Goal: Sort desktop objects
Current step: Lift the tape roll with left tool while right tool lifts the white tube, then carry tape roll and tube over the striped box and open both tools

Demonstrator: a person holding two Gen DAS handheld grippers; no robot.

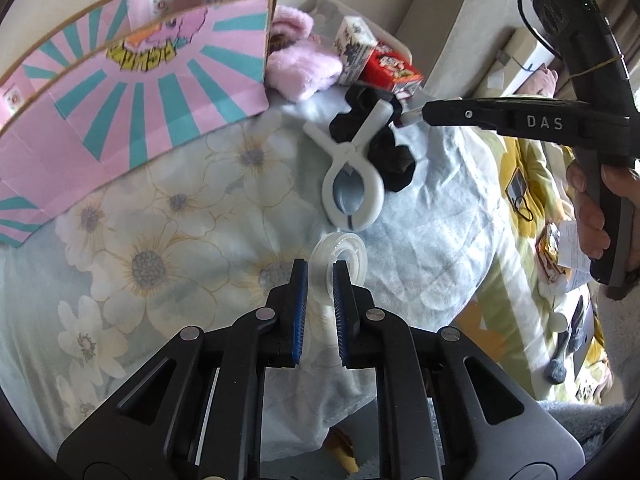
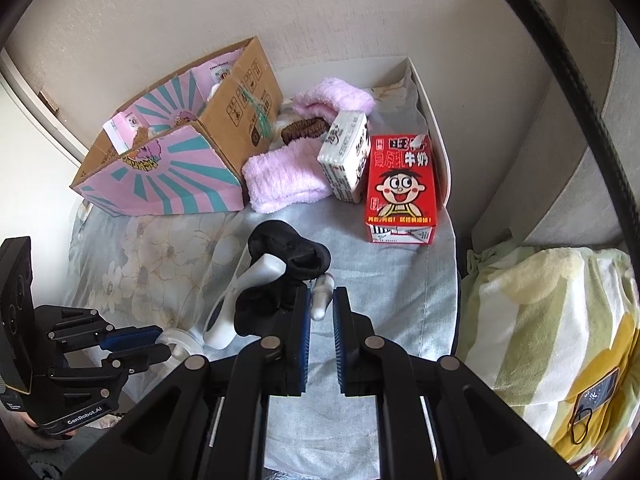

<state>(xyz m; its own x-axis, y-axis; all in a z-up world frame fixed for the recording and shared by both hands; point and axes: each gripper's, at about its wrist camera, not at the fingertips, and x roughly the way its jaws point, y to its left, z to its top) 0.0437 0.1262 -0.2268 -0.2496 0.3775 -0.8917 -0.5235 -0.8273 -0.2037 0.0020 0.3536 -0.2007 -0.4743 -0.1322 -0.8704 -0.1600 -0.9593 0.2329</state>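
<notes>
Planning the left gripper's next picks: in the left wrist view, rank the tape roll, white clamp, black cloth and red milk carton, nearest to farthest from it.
1. Tape roll, at the left gripper's fingertips.
2. White clamp, just beyond.
3. Black cloth, under the clamp's handles.
4. Red milk carton, at the far edge.

A floral bedsheet (image 1: 168, 208) covers the surface beside a striped blanket (image 2: 532, 320).

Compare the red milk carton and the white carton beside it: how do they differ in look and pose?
The red milk carton shows a cartoon face on red; the white carton has dark print on white. In the right wrist view the red one looks larger and faces the camera squarely, while the white one stands turned, leaning toward the pink towel. Both are box-shaped and rest on the flowered cloth.
</notes>
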